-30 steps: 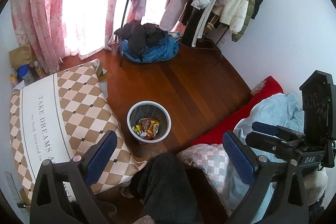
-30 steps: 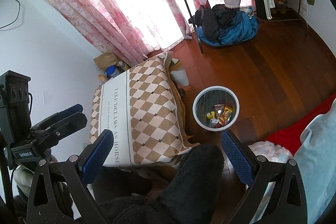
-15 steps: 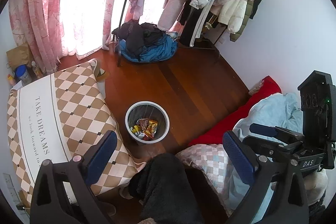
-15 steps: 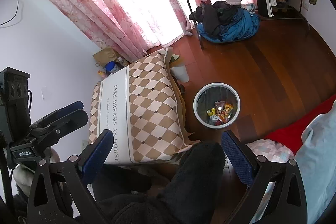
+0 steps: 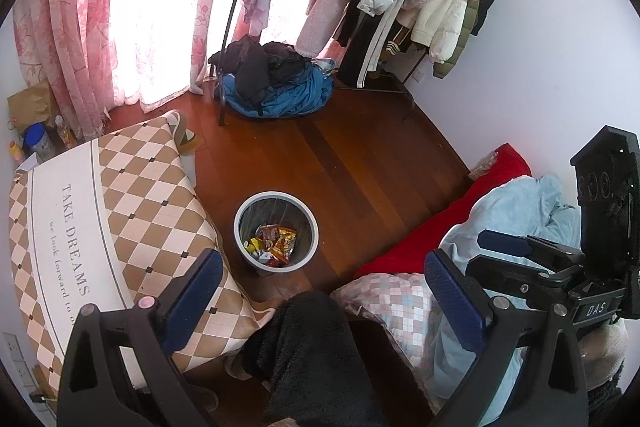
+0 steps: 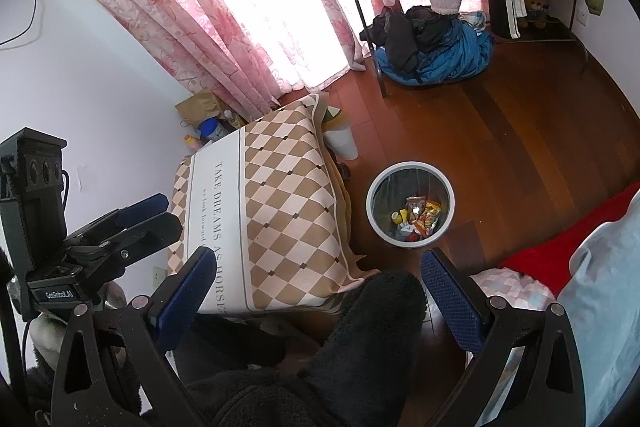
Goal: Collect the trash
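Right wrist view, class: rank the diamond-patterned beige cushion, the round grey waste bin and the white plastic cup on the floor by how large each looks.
1. Diamond-patterned beige cushion, largest by far, though it also lies nearer the camera.
2. Round grey waste bin.
3. White plastic cup, smallest, partly hidden behind the cushion.

The left gripper (image 5: 324, 291) fills the bottom of the left wrist view, its two blue-padded fingers (image 5: 192, 287) spread wide at lower left and lower right with nothing between them. The right gripper (image 6: 320, 287) sits the same way along the bottom of the right wrist view, jaws wide apart and empty. Each gripper also shows side-on in the other's view: the right one at the right edge of the left wrist view, the left one at the left edge of the right wrist view. A leg in dark fleece (image 6: 360, 339) rises from the bottom centre of both views.
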